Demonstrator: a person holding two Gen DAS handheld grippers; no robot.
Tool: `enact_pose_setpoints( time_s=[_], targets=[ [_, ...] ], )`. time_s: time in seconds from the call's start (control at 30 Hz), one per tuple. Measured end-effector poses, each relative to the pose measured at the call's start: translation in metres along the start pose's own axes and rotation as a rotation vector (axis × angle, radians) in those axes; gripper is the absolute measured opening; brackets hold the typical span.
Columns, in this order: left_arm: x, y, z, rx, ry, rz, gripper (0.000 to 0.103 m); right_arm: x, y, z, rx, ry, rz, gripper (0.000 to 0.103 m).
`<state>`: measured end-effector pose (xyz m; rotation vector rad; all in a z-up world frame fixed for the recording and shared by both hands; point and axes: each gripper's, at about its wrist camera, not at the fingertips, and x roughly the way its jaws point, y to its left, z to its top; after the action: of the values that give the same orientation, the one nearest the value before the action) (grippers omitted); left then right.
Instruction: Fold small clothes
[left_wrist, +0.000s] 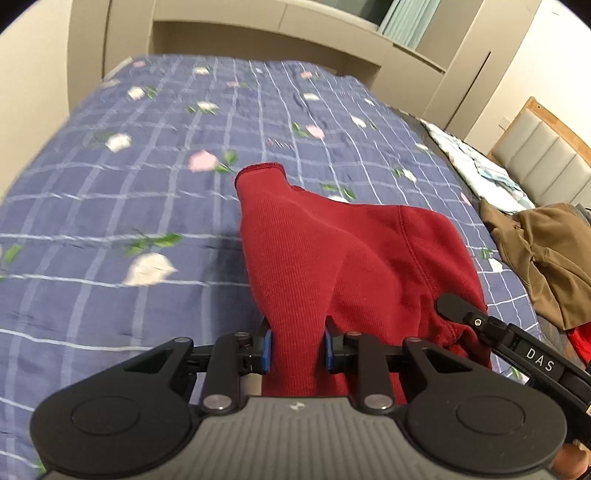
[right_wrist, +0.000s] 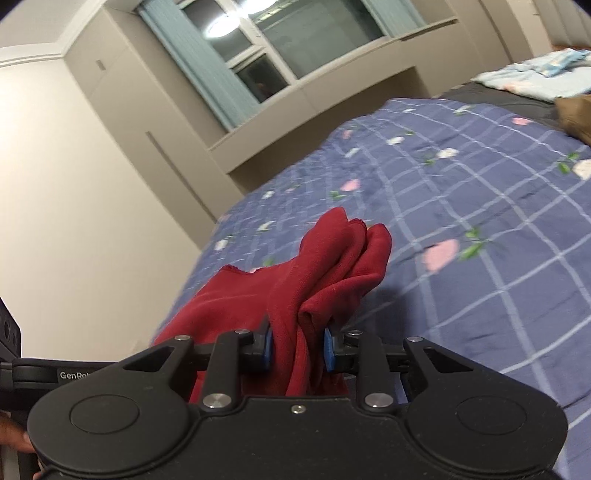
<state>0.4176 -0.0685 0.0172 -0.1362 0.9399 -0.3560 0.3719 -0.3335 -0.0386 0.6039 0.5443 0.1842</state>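
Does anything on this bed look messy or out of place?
Mostly tidy. The brown garment lies crumpled in a heap at the edge of the blue checked bedspread, unfolded. The red garment is bunched, but both grippers are holding it.

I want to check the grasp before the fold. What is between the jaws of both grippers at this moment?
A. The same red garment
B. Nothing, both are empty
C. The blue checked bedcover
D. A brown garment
A: the left gripper and the right gripper each pinch a bunch of the red garment between their blue pads, while the brown garment lies apart on the bedcover.
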Motion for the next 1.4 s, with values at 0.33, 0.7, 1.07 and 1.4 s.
enact_pose_setpoints(
  time_s=[0.33, 0.7, 1.07, 1.4],
  targets=[
    [-0.05, 0.071, -0.03, -0.079, -0.024, 0.046, 0.028, 0.01, 0.062, -0.047, -0.009, 0.068, 0.077, 0.027],
    [-0.038, 0.124, -0.084, -0.191, 0.002, 0.0, 0.036, 0.014, 0.059, -0.09, -0.007, 0.147, 0.021, 0.03],
    [-0.068, 0.124, -0.1, -0.231, -0.05, 0.055, 0.098, -0.006, 0.076, -0.086, -0.122, 0.113, -0.036, 0.084],
    [-0.048, 0.13, -0.132, -0.226, 0.096, 0.184, 0.098, 0.004, 0.103, -0.109, -0.383, 0.16, -0.151, 0.094]
  ],
)
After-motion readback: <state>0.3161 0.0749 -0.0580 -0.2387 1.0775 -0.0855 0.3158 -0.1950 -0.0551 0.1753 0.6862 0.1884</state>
